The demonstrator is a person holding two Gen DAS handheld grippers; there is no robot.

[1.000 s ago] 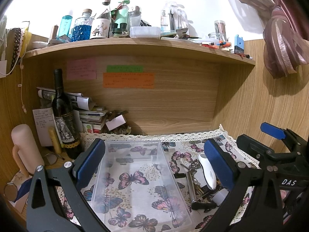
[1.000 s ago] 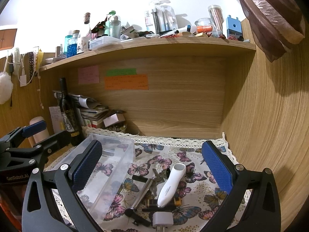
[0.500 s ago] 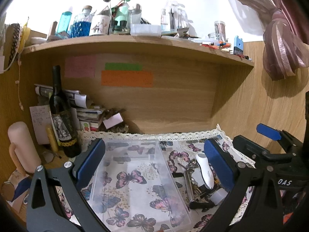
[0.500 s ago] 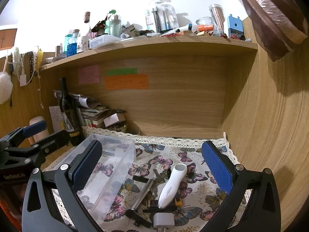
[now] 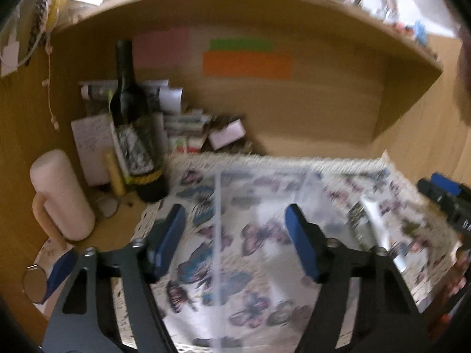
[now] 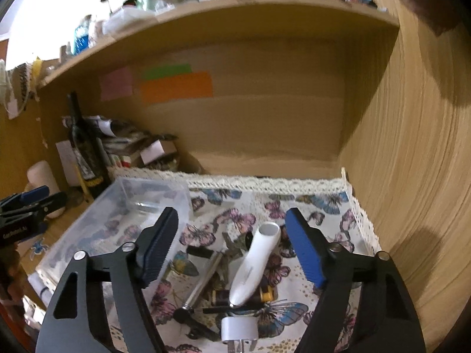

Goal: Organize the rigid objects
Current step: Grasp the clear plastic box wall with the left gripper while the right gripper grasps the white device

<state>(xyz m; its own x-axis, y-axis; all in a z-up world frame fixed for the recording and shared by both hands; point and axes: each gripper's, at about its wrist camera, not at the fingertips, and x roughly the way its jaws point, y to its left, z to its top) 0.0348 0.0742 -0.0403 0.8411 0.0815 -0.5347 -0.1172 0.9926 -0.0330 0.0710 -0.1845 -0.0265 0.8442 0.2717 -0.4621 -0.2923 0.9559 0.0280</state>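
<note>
Left tongs: we see our left tongs (image 5: 235, 235) spread wide with nothing between the blue pads, hanging above the clear plastic bin (image 5: 259, 235); the left wrist view is badly blurred.
Right tongs: our right tongs (image 6: 232, 244) are also spread and hold nothing, poised over the pile of small items, with the white handheld device (image 6: 253, 267) lying between the two pads in the right wrist view.
Clear plastic bin: we find it on the butterfly-print cloth (image 6: 318, 206), left of the pile; through its walls we see only the cloth pattern and cannot tell whether anything lies inside.
Pile of rigid items: the white handheld device lies slanted on top, a metal rod tool (image 6: 203, 282) slants just to its left, a white plug adapter (image 6: 238, 329) sits at the near edge, and a small yellow-and-black piece (image 6: 266, 294) touches the device's near end.
Counter: the wooden counter (image 5: 117, 223) carries the lace-edged cloth.
Left corner: we see a dark wine bottle (image 5: 132, 129) standing upright, a stack of papers and books (image 5: 185, 129) behind it, and a pale pink cylinder (image 5: 60, 194) nearer us.
Back wall: pink, green and orange sticky notes (image 6: 176, 86) are stuck under the cluttered shelf (image 6: 223, 6).
</note>
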